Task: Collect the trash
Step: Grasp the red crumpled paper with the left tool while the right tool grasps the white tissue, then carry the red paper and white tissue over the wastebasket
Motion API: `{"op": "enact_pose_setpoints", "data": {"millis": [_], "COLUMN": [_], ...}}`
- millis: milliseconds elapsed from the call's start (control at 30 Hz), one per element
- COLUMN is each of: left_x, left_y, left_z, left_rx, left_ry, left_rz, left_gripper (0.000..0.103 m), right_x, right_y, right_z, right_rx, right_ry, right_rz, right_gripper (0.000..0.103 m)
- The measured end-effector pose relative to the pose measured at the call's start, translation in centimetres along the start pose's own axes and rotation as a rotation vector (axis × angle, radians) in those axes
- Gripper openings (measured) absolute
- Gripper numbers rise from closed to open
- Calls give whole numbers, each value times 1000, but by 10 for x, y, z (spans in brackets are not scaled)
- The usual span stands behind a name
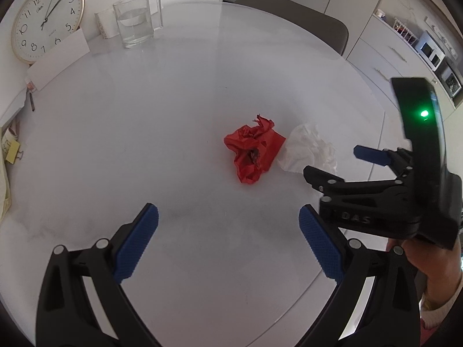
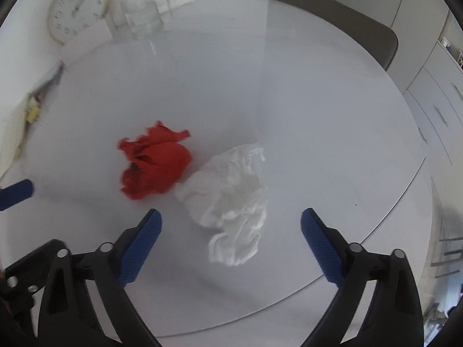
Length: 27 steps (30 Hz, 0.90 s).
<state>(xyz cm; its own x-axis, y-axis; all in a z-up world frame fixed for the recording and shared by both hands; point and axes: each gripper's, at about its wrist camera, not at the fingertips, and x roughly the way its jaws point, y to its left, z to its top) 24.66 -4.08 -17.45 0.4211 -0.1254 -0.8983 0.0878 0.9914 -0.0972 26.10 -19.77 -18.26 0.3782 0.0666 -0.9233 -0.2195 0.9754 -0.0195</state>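
Note:
A crumpled red paper (image 1: 253, 151) (image 2: 154, 164) lies on the round white table (image 1: 144, 144) (image 2: 318, 101), touching a crumpled white tissue (image 1: 308, 150) (image 2: 234, 199) on its right. My left gripper (image 1: 228, 243) is open above bare table, short of the red paper, nothing between its blue pads. My right gripper (image 2: 231, 243) is open, and the near end of the tissue lies between its fingertips without the pads touching it. In the left wrist view the right gripper (image 1: 335, 162) hangs over the tissue at the right, held by a hand (image 1: 428, 263).
A round wall clock (image 1: 46, 20) leans at the table's back left, with a glass of water (image 1: 134, 20), white envelopes (image 1: 58, 57) and papers with a yellow clip (image 1: 13, 150) near it. A grey chair (image 1: 303, 20) stands behind the table. Kitchen cabinets (image 1: 390, 57) fill the right.

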Motion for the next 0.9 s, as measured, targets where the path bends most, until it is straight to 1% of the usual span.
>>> {"op": "enact_pose_setpoints", "data": {"millis": [33,67,100,133,200,233,267,300,433,600,667,767,833,900], "left_x": [4,9,11,16,22,26,31,34,50,72,79,91,98,102], "left_y": [1,1,1,1,0,-1,-3,-5,-15,-28,-32,-38,-42,-45], "left_z": [3,7,9,13,17,19,22,24,33,46,51,60,63,64], "left_rx": [-4,-9,-11,-14,-13,-12,-7,-2,12,26,32,36,52,71], "left_ry": [1,2,3,7,9,12,15,17,29,37,37,50,60,69], "left_rz": [-2,-4,-5,-5,-5,-4,-3,-1,-2,6,15,19,23,32], "left_gripper": [93,93,93,93,93,93,93,93,93,92,87,75,59,49], "right_x": [6,11,16,19,23,24,24,22,9,-18,-27,-38,-43,-47], "right_y": [-1,-4,-7,-11,-18,-19,-21,-22,-39,-64,-72,-83,-89,-94], "right_z": [1,3,4,5,5,5,4,3,-5,-23,-32,-48,-57,-63], "right_rx": [8,26,53,72,114,117,115,114,154,203,221,247,259,266], "right_ry": [11,21,34,40,54,57,60,61,48,18,13,11,13,13], "right_rz": [-1,5,20,40,102,112,120,125,157,135,131,120,116,110], "right_gripper": [88,81,70,63,37,30,21,16,13,13,13,13,14,15]}}
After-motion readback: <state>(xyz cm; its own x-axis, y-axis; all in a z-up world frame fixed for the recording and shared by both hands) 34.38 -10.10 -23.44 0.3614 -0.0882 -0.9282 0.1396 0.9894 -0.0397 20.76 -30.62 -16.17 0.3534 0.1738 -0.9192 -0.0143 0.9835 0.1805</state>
